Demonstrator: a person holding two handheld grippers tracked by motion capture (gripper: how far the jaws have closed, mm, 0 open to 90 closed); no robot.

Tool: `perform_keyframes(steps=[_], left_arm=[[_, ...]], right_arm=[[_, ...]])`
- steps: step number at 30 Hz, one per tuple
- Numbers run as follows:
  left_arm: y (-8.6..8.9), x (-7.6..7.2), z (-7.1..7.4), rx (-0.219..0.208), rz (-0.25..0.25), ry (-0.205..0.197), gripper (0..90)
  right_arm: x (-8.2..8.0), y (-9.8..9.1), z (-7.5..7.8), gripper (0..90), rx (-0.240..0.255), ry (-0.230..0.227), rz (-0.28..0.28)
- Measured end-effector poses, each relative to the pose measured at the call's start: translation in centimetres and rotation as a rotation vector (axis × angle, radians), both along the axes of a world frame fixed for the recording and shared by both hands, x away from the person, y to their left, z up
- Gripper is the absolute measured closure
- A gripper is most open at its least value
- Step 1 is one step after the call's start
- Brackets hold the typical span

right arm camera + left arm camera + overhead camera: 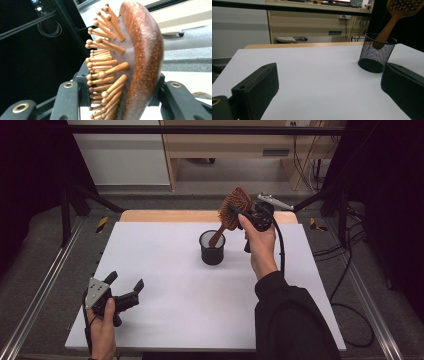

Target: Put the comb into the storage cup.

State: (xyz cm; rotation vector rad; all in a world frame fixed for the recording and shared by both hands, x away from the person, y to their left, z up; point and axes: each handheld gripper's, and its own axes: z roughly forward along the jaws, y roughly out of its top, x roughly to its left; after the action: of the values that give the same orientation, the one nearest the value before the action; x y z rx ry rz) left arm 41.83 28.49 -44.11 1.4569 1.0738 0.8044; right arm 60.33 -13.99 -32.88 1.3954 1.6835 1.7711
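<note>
A wooden paddle hairbrush (234, 206) with peg bristles hangs tilted over a black mesh cup (212, 249) at the middle back of the white table (165, 270). The end of its handle dips inside the cup. My right gripper (239, 215) is shut on the brush head, as the right gripper view shows with the brush (142, 57) pinched between the jaws of the right gripper (120, 100). My left gripper (126, 281) rests open and holds nothing near the front left corner. In the left gripper view, the cup (375, 53) and brush (398, 12) stand beyond the left gripper (329, 87).
A pale wooden desk (225, 142) stands behind the table, and a wooden strip (165, 216) runs along the table's back edge. Black frame bars (75, 195) and metal rails (35, 300) flank both sides. Cables (350, 285) lie on the floor at the right.
</note>
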Motion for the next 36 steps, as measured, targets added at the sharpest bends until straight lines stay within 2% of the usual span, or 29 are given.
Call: perform_keyframes(steps=[2, 12, 16, 36], left_arm=[[0.0, 0.0, 0.0, 0.001, -0.003, 0.004, 1.5], [-0.2, 0.0, 0.0, 0.001, -0.011, 0.001, 1.5], [-0.3, 0.0, 0.0, 0.003, -0.009, 0.003, 1.7], [-0.6, 0.1, -0.1, 0.014, -0.025, 0.010, 1.7]], right_arm=[[0.0, 0.3, -0.1, 51.7, 0.005, 0.009, 0.001], [0.3, 1.5, -0.8, 51.5, -0.046, 0.025, 0.029], [0.6, 1.7, -1.2, 51.5, -0.052, 0.030, 0.032], [0.9, 1.4, -2.7, 51.5, -0.062, 0.047, 0.019]])
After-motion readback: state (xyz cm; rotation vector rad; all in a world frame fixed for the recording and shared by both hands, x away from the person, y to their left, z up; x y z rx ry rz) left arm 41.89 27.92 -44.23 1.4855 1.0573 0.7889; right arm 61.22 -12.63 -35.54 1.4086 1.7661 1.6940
